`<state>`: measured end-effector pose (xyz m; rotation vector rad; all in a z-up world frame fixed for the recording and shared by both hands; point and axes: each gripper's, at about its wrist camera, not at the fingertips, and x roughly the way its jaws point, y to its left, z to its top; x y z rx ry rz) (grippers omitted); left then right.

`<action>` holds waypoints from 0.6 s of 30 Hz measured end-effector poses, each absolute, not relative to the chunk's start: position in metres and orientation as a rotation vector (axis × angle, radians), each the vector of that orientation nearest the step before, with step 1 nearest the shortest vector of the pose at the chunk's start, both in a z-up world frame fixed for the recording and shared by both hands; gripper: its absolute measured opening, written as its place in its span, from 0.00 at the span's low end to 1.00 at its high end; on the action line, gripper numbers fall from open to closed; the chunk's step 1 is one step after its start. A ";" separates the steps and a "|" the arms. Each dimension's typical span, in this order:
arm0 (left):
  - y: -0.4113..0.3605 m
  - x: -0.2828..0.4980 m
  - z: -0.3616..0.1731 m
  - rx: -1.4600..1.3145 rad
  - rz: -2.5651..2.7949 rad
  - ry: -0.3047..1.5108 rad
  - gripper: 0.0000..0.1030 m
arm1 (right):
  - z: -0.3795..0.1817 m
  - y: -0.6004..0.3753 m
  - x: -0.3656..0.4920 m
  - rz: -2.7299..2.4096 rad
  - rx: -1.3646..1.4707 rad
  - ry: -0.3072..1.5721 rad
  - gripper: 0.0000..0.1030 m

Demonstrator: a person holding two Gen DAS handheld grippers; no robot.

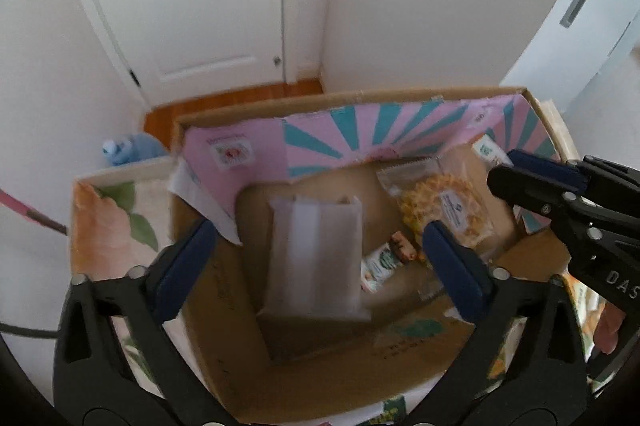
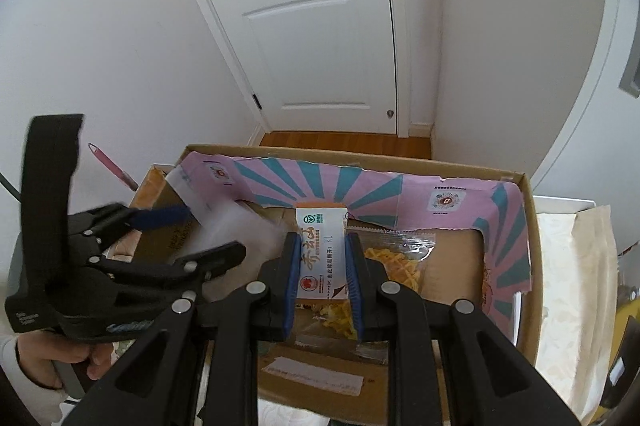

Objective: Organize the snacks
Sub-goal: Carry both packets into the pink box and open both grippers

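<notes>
My right hand-held gripper (image 2: pixel 322 268) is clenched on a white snack bar (image 2: pixel 320 258) with green and red print, held over the open cardboard box (image 2: pixel 532 226), above the clear bag of yellow waffle crisps (image 2: pixel 396 266) lying on the box floor. My left hand-held gripper (image 1: pixel 316 258) is spread wide with nothing between its pads; a pale, blurred packet (image 1: pixel 316 258) sits or falls in the box below it, I cannot tell which. To place the bar well I judge I should lower it toward the bare cardboard beside the crisps, near the small wrapped snacks (image 1: pixel 384 262), lay it flat, and only then let go, keeping clear of my left tool, which is close by.
</notes>
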<state>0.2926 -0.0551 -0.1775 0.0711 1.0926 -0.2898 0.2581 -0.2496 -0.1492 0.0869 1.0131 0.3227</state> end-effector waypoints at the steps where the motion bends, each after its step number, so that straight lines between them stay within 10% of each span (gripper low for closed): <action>1: -0.053 0.294 -0.178 0.071 -0.286 1.093 1.00 | -0.151 -0.250 0.260 0.325 0.089 1.019 0.20; 15: -0.023 0.266 -0.142 0.010 -0.204 1.037 1.00 | -0.168 -0.232 0.281 0.431 0.137 1.126 0.21; 17: -0.018 0.258 -0.133 0.011 -0.190 1.017 0.99 | -0.170 -0.228 0.284 0.446 0.138 1.134 0.41; 18: -0.016 0.255 -0.129 0.012 -0.183 1.009 0.99 | -0.170 -0.228 0.284 0.447 0.151 1.118 0.75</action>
